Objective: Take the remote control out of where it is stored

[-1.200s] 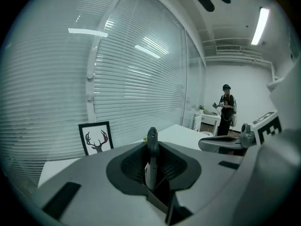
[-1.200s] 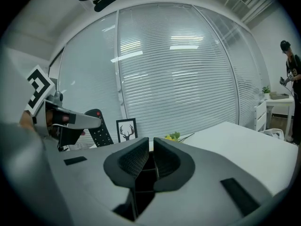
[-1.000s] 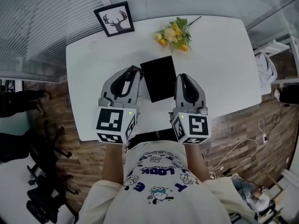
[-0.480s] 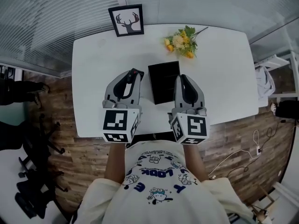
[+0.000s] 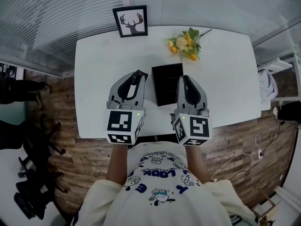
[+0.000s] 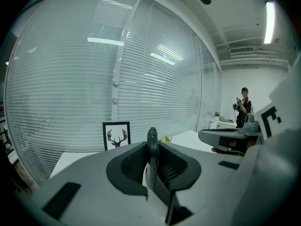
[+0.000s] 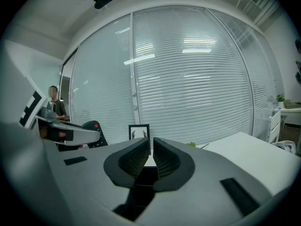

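Observation:
A slim black remote control [image 5: 138,75] with a red button stands edge-up between the pads of my left gripper [image 5: 135,79], which is shut on it. In the left gripper view the remote control [image 6: 151,157] shows as a thin dark blade in the left gripper [image 6: 152,142]. In the right gripper view the remote control [image 7: 92,128] pokes out at the left. A black open box [image 5: 168,84] lies on the white table [image 5: 225,74] between both grippers. My right gripper [image 5: 185,80] hangs to the right of the box, and the right gripper [image 7: 151,147] has its pads almost together with nothing in them.
A framed deer picture [image 5: 131,21] leans at the table's back edge, with a bunch of yellow flowers [image 5: 186,44] to its right. Window blinds run behind the table. Dark chairs [image 5: 33,140] stand on the wooden floor at the left. A person [image 6: 243,106] stands far off.
Both grippers keep their pose beside the black box, with the remote still held. Only the head view has shifted a little across the table.

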`<state>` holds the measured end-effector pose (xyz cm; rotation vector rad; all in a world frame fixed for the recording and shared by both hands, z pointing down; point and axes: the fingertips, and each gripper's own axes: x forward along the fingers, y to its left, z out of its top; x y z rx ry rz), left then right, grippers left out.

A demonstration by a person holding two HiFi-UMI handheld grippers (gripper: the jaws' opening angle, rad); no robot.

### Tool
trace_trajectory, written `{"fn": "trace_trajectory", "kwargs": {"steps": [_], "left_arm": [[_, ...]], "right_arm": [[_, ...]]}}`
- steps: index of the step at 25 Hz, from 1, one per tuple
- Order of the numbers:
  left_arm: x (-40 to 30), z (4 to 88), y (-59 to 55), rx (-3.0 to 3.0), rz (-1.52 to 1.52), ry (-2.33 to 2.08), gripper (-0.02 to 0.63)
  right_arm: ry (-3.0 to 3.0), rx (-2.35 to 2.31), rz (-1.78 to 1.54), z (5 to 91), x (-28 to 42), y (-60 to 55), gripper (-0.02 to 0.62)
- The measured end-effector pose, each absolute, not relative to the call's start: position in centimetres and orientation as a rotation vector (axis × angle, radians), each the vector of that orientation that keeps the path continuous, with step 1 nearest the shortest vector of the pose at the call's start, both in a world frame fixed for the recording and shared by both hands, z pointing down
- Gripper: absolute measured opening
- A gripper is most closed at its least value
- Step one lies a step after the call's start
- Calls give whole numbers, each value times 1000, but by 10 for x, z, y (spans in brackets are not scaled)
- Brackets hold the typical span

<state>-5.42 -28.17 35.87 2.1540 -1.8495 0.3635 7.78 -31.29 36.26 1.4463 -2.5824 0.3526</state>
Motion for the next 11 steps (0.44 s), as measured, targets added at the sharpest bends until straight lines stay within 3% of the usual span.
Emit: {"fn": "trace_trajectory", "kwargs": {"steps": [11], "left_arm": [[-50,355,-284,2173,363,-1830,70]], "right_arm": [[-2584,1455,352,358,78,-313,49]]}}
